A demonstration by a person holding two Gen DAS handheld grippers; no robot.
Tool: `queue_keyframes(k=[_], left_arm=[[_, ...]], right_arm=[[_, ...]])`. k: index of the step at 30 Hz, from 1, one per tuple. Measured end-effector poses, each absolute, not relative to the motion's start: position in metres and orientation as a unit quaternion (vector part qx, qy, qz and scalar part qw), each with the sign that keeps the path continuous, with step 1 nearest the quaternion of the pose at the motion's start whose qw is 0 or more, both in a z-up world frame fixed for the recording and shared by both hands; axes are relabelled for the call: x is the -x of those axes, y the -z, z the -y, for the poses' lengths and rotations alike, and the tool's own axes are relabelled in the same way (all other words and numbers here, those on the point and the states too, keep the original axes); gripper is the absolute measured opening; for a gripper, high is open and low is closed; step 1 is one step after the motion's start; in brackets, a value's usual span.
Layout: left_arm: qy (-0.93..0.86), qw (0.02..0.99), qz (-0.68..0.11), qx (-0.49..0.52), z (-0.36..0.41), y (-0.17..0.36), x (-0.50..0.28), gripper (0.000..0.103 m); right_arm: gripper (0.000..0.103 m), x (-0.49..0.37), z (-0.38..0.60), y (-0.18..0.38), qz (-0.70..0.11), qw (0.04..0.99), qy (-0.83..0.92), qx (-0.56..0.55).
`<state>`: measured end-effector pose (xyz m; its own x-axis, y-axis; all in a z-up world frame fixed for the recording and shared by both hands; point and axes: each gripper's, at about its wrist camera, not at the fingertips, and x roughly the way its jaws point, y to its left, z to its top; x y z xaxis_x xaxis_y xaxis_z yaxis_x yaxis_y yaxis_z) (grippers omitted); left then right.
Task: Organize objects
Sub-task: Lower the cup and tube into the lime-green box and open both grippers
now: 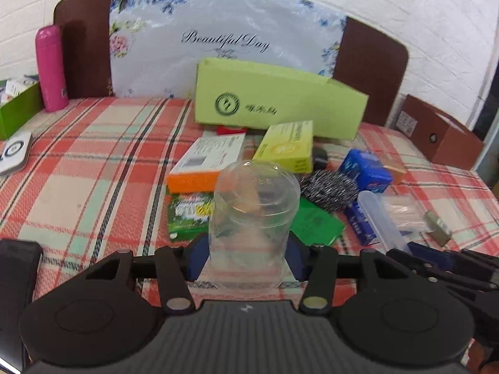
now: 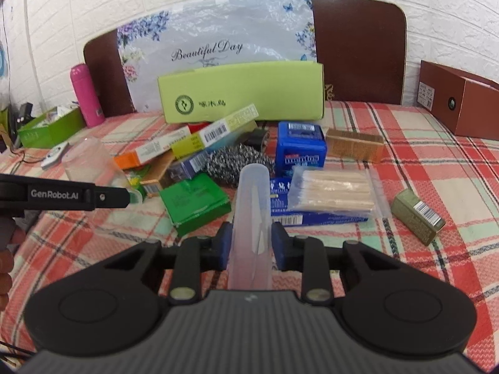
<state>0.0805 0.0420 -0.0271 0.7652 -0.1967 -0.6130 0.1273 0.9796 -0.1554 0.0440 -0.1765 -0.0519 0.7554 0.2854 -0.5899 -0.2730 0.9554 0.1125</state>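
Lowest in the left wrist view, the left gripper [image 1: 248,257] is clamped on a clear cup [image 1: 254,218], mouth toward the camera, its blue pads pressed to the cup's sides. In the right wrist view the right gripper [image 2: 251,244] likewise grips a frosted tube [image 2: 252,218] that stands up from between its pads at centre frame; something pale seems to be inside it, though the plastic is too cloudy to say what.

Beyond both tools, mid-frame, the clutter lies on the checked cloth [image 2: 421,162]: a green packet [image 2: 195,202], a steel scourer [image 2: 237,162], a blue mint box [image 2: 301,148], a bag of cotton swabs [image 2: 333,193], a small olive box [image 2: 416,213] lower right, and slim cartons [image 2: 187,143] overlapping each other. Farther back, a big lime box [image 2: 243,93] stands against a floral board [image 2: 215,40], with a pink flask [image 2: 85,95] at upper left and a brown box [image 2: 461,103] at upper right.

The sorting looks barely begun: two things are in hand, none visibly put away, and the heap is still jumbled
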Motion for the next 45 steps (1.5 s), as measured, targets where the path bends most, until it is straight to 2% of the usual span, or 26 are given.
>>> queue_keyframes(k=[11, 18, 21, 28, 38, 40, 41, 42, 44, 45], left_arm=[[0.130, 0.952, -0.270, 0.062, -0.039, -0.051, -0.096, 0.055], [0.136, 0.963, -0.229, 0.039, -0.023, -0.099, -0.145, 0.056], [0.146, 0.959, -0.235, 0.057, -0.022, -0.110, -0.181, 0.056], [0.112, 0.957, -0.263, 0.047, -0.020, -0.104, -0.270, 0.056], [0.098, 0.944, -0.310, 0.063, -0.028, -0.057, -0.359, 0.057], [0.101, 0.946, -0.302, 0.059, -0.027, -0.051, -0.364, 0.060], [0.101, 0.949, -0.294, 0.057, -0.026, -0.048, -0.364, 0.065], [0.100, 0.950, -0.289, 0.055, -0.025, -0.046, -0.364, 0.079], [0.093, 0.950, -0.292, 0.056, -0.025, -0.042, -0.367, 0.091], [0.089, 0.951, -0.291, 0.054, -0.024, -0.039, -0.367, 0.091]], right_arm=[[0.027, -0.064, 0.195, -0.018, -0.253, 0.947, -0.189, -0.055], [0.027, -0.124, 0.184, -0.064, -0.227, 0.950, -0.206, -0.052], [0.027, -0.157, 0.176, -0.075, -0.222, 0.952, -0.204, -0.049], [0.027, -0.249, 0.160, -0.072, -0.250, 0.951, -0.178, -0.032], [0.027, -0.342, 0.140, -0.016, -0.289, 0.942, -0.167, -0.011], [0.027, -0.351, 0.136, -0.005, -0.300, 0.939, -0.169, -0.004], [0.027, -0.355, 0.134, 0.000, -0.303, 0.937, -0.171, 0.001], [0.028, -0.358, 0.132, 0.005, -0.304, 0.937, -0.169, 0.006], [0.050, -0.360, 0.129, 0.014, -0.304, 0.937, -0.170, 0.019], [0.055, -0.360, 0.128, 0.017, -0.304, 0.936, -0.176, 0.021]])
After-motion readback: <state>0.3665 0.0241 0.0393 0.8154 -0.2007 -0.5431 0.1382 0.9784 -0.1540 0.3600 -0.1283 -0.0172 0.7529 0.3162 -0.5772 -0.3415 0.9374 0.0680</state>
